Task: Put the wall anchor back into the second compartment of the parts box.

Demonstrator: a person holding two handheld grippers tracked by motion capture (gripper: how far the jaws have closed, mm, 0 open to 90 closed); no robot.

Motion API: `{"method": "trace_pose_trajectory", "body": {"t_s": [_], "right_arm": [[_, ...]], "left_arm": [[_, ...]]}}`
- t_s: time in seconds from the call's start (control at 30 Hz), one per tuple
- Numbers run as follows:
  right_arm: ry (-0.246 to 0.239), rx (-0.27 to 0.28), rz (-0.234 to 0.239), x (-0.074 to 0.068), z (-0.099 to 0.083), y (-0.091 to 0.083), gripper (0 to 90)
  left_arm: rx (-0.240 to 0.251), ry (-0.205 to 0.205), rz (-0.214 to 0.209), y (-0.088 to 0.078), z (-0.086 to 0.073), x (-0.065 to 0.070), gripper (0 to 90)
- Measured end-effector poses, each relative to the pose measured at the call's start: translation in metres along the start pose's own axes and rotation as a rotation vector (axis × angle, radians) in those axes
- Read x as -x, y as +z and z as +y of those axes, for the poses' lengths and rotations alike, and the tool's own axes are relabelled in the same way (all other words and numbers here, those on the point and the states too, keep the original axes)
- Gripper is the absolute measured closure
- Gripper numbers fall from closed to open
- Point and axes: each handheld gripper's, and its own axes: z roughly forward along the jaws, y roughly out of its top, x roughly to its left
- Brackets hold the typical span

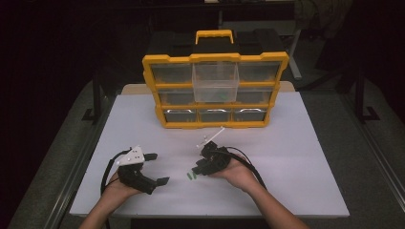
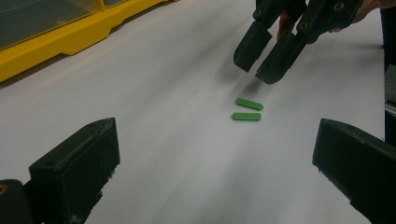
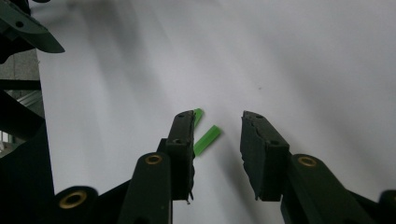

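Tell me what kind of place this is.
Probably a lab or workshop bench set up for recording: a white table, a yellow parts organizer with small drawers, handheld grippers, and a dark room around it.

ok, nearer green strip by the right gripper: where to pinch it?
Pinch the green strip across its narrow width at mid-length, coming straight down from above. It lies flat on the table, thin and long, beside a second strip with a small gap. The right gripper hangs open above it.

A yellow drawer organizer [image 1: 216, 90] stands on the white table [image 1: 296, 157], one clear drawer [image 1: 215, 81] pulled out
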Motion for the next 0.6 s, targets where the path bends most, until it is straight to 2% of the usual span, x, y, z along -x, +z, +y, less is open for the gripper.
{"method": "trace_pose_trajectory", "body": {"t_s": [0.07, 0.4, 0.6], "right_arm": [[-0.019, 0.000, 0.002, -0.001, 0.000, 0.004, 66.1], [-0.018, -0.044, -0.018, -0.007, 0.000, 0.021, 71.3], [-0.037, -0.053, -0.054, -0.011, -0.001, 0.025, 74.4]], "left_arm": [[-0.001, 0.002, 0.000, 0.000, 0.000, 0.000, 0.8], [-0.001, 0.001, -0.001, 0.000, 0.000, 0.000, 0.8], [-0.002, 0.003, -0.002, 0.000, 0.000, 0.000, 0.8]]}}
